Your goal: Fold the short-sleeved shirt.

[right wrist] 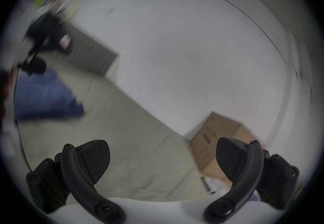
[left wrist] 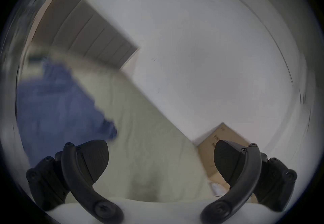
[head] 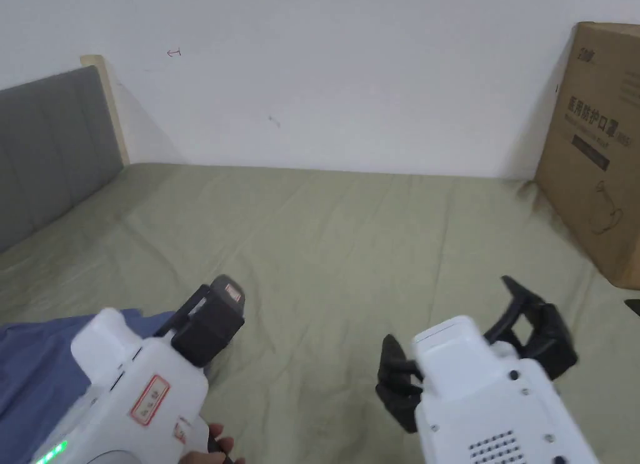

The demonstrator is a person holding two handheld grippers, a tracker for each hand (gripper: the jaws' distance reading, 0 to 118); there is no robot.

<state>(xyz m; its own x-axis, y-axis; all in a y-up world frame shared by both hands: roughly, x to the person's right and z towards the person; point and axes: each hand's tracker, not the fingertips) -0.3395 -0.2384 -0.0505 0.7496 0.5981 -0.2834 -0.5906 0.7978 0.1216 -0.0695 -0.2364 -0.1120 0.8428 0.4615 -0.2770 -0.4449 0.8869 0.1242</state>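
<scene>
A blue short-sleeved shirt [head: 37, 371] lies crumpled on the olive-green bed sheet [head: 344, 246] at the lower left, partly hidden behind the left gripper's white body [head: 137, 384]. In the blurred left gripper view the left gripper [left wrist: 161, 148] is open and holds nothing, and the shirt [left wrist: 57, 105] lies off to its left. My right gripper [head: 447, 309] hovers over bare sheet at the lower right, jaws wide apart and empty. Its own view shows the right gripper [right wrist: 164, 147] open, the shirt [right wrist: 45, 98] far left.
A grey padded headboard [head: 50, 146] stands along the left, a white wall behind the bed. A large cardboard box [head: 594, 146] sits on the bed's right side against the wall. A hand [head: 212, 446] grips the left gripper's handle.
</scene>
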